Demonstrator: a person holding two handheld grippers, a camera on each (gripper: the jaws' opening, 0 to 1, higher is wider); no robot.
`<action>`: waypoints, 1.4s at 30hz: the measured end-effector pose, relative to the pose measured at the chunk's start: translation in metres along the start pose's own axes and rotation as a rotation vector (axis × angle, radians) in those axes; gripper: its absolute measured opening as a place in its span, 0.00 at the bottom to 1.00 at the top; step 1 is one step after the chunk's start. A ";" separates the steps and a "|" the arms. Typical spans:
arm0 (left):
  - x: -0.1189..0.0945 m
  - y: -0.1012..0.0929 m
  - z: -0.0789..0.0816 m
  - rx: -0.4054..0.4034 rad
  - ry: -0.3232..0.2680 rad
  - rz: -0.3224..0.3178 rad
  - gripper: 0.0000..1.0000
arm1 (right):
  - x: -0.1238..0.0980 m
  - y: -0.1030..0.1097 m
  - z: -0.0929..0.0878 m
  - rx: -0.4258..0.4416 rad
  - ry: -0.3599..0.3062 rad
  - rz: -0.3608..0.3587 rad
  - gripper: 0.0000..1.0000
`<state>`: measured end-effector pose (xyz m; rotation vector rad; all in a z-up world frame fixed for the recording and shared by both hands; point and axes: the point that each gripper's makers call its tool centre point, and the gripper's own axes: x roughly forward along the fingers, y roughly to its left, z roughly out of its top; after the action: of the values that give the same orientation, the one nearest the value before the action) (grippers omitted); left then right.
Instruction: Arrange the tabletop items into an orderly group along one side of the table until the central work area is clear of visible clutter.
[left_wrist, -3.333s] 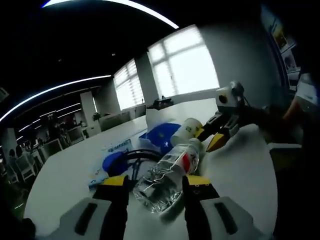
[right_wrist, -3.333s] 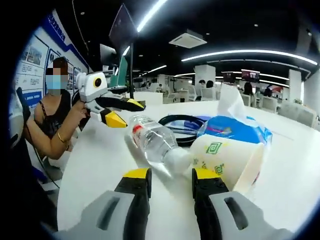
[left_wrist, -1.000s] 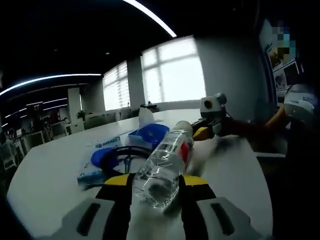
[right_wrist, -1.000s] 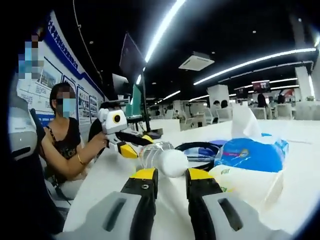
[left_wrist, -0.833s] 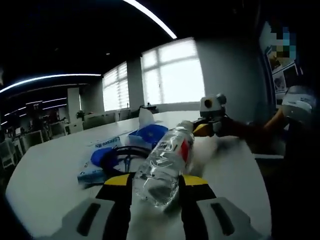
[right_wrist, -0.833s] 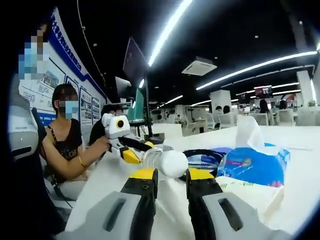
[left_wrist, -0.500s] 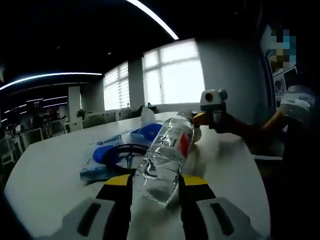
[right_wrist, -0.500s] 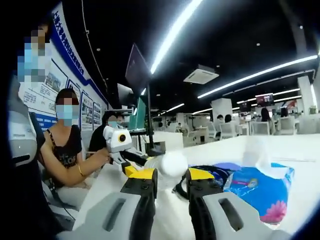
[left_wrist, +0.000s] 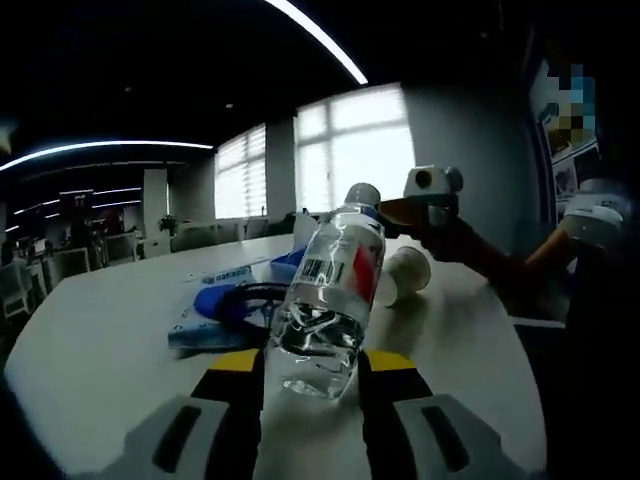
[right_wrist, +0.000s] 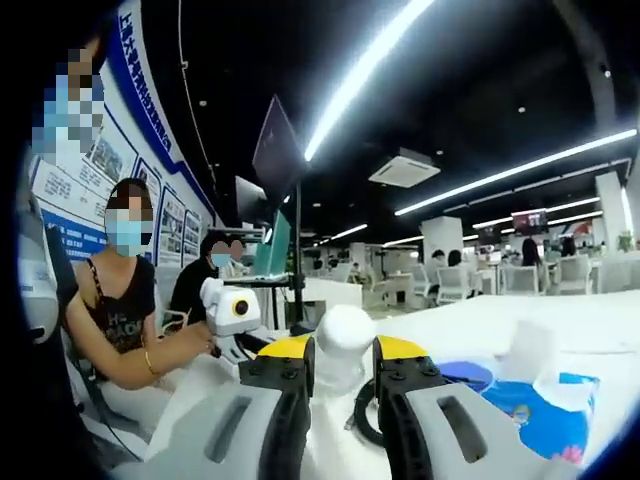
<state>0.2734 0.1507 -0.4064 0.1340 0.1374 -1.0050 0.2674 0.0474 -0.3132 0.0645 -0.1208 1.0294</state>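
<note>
Left gripper view
Change: the bottle (left_wrist: 328, 300) has tipped from lying to nearly upright.
Left gripper (left_wrist: 298, 372): clenched on the bottle's base.
Bottle: clear plastic, red-and-white label, white cap at 12 o'clock.
Table (left_wrist: 100, 330): cup (left_wrist: 402, 276) on its side at 2 o'clock of the bottle; blue pack (left_wrist: 215, 325) at 9 o'clock.

Right gripper view
Change: the cap (right_wrist: 343, 335) has risen; the tissue pack (right_wrist: 535, 410) has dropped toward 4 o'clock.
Right gripper (right_wrist: 343, 362): grasping the cap end.
Person (right_wrist: 125, 320): at 9 o'clock, hand on the left gripper (right_wrist: 232, 318).
</note>
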 end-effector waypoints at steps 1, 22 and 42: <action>0.000 0.000 -0.001 0.002 0.003 0.001 0.36 | 0.002 0.001 0.002 -0.003 -0.003 0.000 0.21; -0.010 0.005 -0.009 -0.013 0.011 0.009 0.36 | 0.048 0.032 0.021 -0.046 0.017 0.018 0.21; -0.017 0.012 -0.004 0.042 0.001 0.029 0.39 | 0.079 0.057 0.019 -0.019 0.034 0.054 0.20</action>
<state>0.2748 0.1720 -0.4063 0.1743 0.1153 -0.9794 0.2572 0.1416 -0.2847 0.0265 -0.1017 1.0829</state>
